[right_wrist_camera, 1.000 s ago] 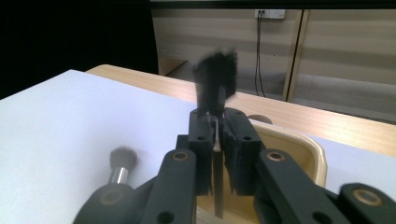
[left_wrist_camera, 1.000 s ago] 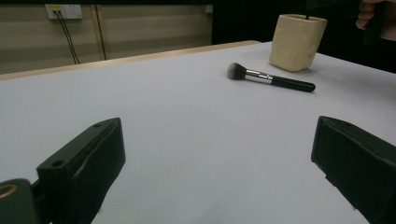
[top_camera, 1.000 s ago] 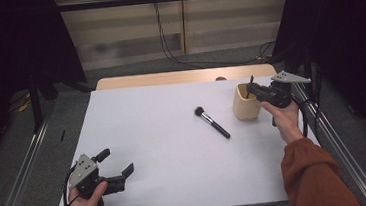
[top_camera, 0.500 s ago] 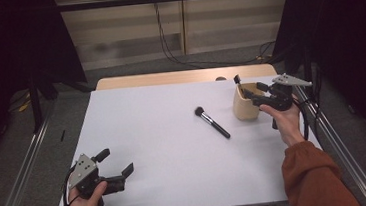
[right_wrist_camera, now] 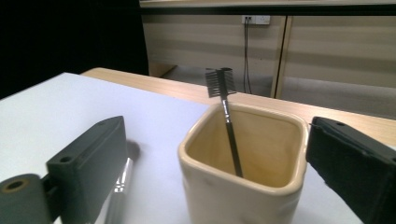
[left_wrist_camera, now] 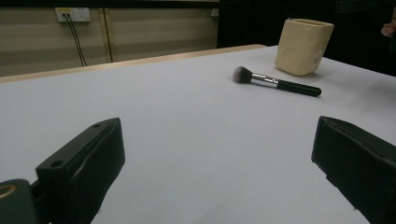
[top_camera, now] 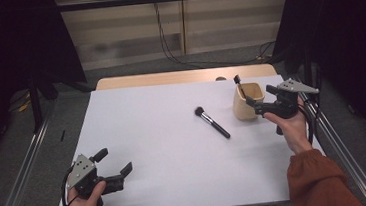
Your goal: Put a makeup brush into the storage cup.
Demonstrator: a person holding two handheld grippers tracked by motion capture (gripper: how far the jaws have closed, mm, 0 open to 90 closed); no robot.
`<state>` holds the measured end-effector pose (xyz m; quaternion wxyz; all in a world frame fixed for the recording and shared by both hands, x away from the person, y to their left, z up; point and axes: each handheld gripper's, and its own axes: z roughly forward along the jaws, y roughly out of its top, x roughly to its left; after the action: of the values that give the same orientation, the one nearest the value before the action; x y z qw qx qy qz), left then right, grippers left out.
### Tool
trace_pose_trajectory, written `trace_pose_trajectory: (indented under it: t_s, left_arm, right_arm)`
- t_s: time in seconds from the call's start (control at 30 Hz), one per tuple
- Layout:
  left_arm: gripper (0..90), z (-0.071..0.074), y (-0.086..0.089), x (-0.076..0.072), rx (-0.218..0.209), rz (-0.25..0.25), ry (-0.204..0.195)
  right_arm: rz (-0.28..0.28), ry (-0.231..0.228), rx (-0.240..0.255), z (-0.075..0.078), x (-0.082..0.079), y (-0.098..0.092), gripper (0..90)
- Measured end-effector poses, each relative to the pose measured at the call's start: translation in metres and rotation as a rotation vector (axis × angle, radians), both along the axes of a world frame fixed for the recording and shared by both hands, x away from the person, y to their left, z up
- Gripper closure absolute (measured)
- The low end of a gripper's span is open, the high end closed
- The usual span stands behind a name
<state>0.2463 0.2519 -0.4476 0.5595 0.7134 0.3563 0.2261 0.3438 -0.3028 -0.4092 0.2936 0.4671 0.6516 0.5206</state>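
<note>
The right gripper (top_camera: 263, 101) is held at the far right corner of the desk (top_camera: 165, 149), just beside the cup (top_camera: 247, 101), with its jaws wide apart and nothing between the pads. The jaws have just been opening; in the right gripper view the cup (right_wrist_camera: 243, 172) is seen between and beyond the two black jaws, untouched by either. A small comb brush (right_wrist_camera: 224, 116) is stood in the cup, handle down, leaned against the far inner wall, with the comb head sticking up above the rim. In the high view the same brush (top_camera: 238, 84) is seen tilted toward the far edge.

The cup is cream-coloured, square with rounded corners, upright, set near the right edge and close to the far edge.

A powder brush (top_camera: 212, 122) is laid flat on the desk just left of the cup, apart from it, bristle head toward the far left, black handle toward the near right. In the left gripper view it (left_wrist_camera: 275, 81) is seen lying in front of the cup (left_wrist_camera: 303, 45).

The left gripper (top_camera: 113, 164) is held at the near left corner, jaws wide apart, nothing gripped, only bare desk between them. It is well apart from both brushes and the cup.
</note>
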Motion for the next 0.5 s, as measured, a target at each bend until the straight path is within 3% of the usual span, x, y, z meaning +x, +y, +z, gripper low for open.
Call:
trace_pose_trajectory:
  t_s: [0.13,0.27,0.33,0.5]
  left_arm:
    - [2.7,0.000,0.000,0.000,-0.003,0.003,0.001]
    - [2.7,0.000,0.000,0.000,0.000,0.009,-0.001]
    - [2.7,0.001,-0.001,0.001,-0.001,0.009,-0.003]
    - [2.7,0.001,0.001,0.000,-0.005,0.009,-0.004]
  right_arm:
    - [0.001,-0.001,0.012,-0.002,-0.009,-0.001,0.7]
    - [-0.021,0.010,-0.044,-0.004,-0.018,0.000,0.2]
    - [-0.010,0.008,-0.017,-0.005,-0.023,0.000,0.0]
    - [0.005,0.003,-0.010,-0.006,-0.033,-0.002,0.0]
